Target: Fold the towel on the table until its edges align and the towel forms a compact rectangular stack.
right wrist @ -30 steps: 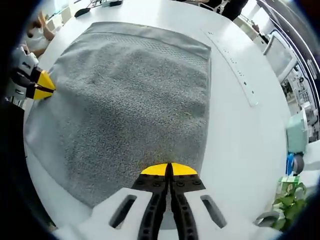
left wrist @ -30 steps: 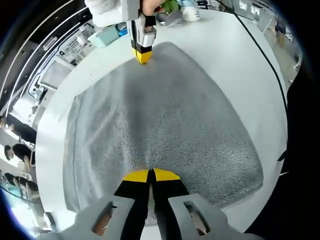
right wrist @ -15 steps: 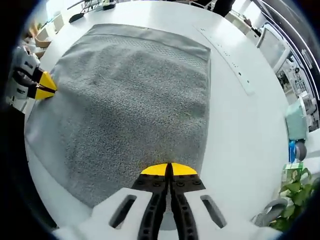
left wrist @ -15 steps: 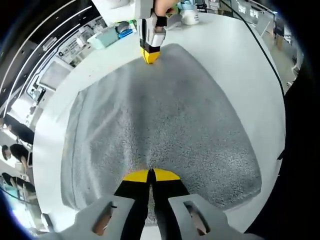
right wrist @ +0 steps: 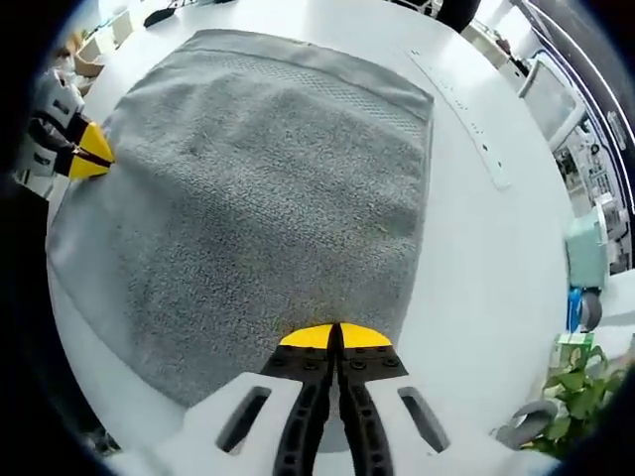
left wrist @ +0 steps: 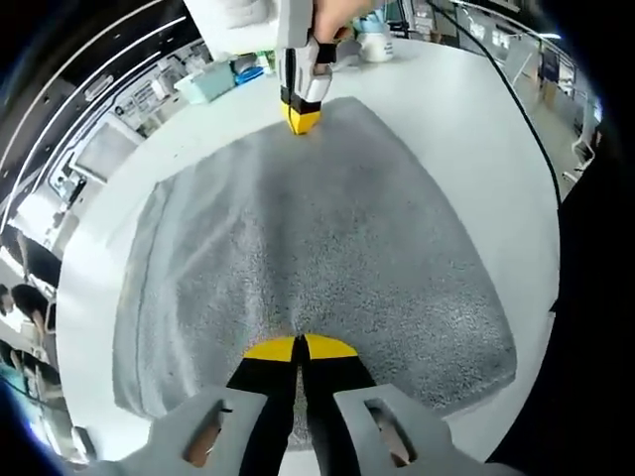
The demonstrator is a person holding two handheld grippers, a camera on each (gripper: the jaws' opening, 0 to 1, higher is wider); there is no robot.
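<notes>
A grey towel [left wrist: 317, 238] lies spread on the white round table [left wrist: 466, 129]. My left gripper [left wrist: 300, 348] is shut on the towel's near edge, its yellow tips pinching the cloth. In the left gripper view my right gripper [left wrist: 302, 119] is at the towel's far corner, held by a hand. In the right gripper view the towel [right wrist: 268, 188] stretches away from my right gripper [right wrist: 338, 337], which is shut on its edge. My left gripper [right wrist: 87, 154] grips the towel's left edge there.
A long white strip [right wrist: 461, 109] lies on the table right of the towel. Teal boxes [left wrist: 213, 79], a white cup [left wrist: 377, 45] and a green plant [right wrist: 580, 382] stand near the table's rim. A black cable [left wrist: 516, 99] crosses the table.
Both grippers stay shut on the towel. The views have shifted slightly; the towel looks a little more stretched and lifted between the two grippers.
</notes>
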